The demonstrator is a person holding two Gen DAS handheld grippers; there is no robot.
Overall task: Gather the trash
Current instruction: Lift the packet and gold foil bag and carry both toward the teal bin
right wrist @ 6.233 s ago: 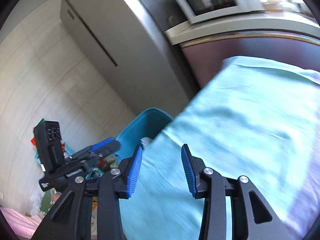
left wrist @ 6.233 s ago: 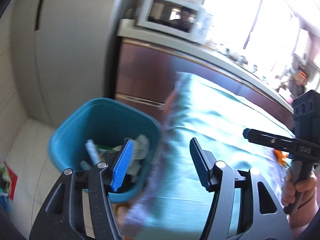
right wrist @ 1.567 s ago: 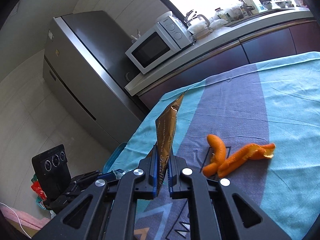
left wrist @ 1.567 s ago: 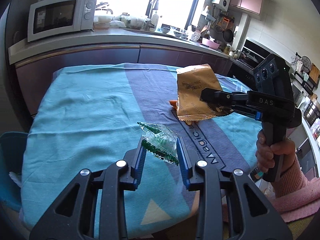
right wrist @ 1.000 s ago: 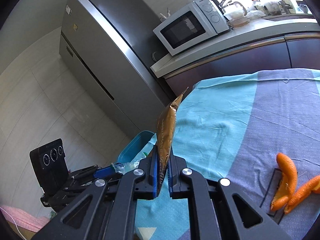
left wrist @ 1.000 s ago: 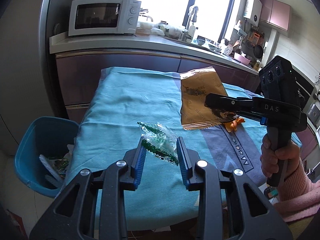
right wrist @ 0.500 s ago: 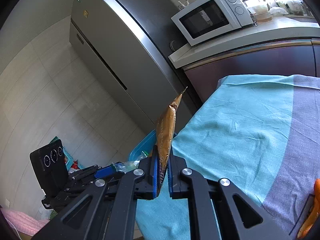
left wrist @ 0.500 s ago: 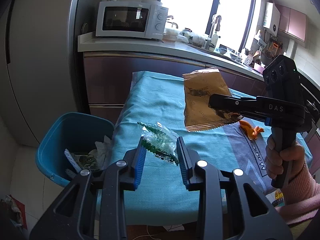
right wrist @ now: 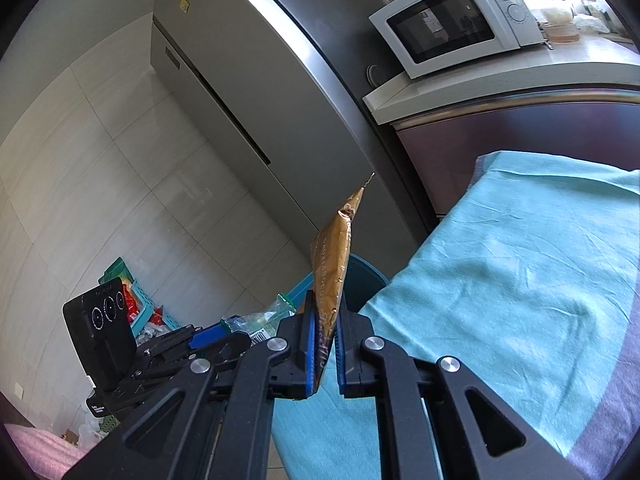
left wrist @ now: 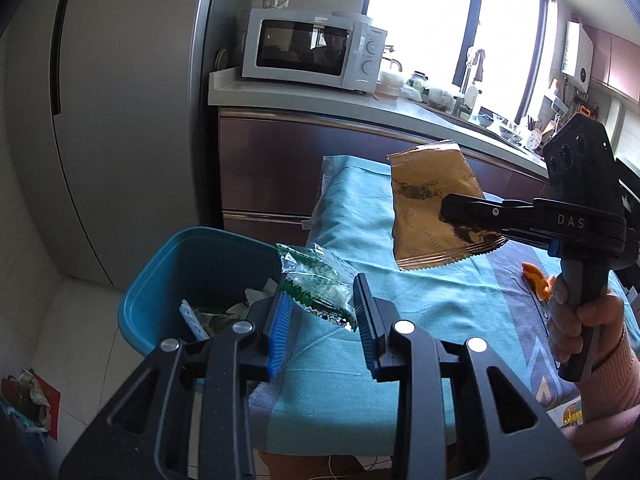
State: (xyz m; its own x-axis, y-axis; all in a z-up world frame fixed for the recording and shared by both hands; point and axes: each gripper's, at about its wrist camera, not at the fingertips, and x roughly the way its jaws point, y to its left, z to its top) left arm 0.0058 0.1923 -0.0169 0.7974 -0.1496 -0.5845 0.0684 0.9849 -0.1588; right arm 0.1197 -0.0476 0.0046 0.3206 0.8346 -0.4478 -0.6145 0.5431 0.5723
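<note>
- Kitchen setting: table under a teal cloth (left wrist: 352, 360), with a blue bin (left wrist: 188, 276) on the floor at its left end; microwave (left wrist: 312, 54) on the counter behind.
- Left gripper (left wrist: 322, 312): pads closed on a green wrapper (left wrist: 316, 284), held over the table's left edge beside the bin's rim.
- Right gripper (right wrist: 323, 338): pads clamped on the lower edge of a gold packet (right wrist: 334, 264), which stands upright above the cloth.
- Bin holds paper scraps.
- Orange peel (left wrist: 536, 278) lies on the cloth near the right hand (left wrist: 580, 320).
</note>
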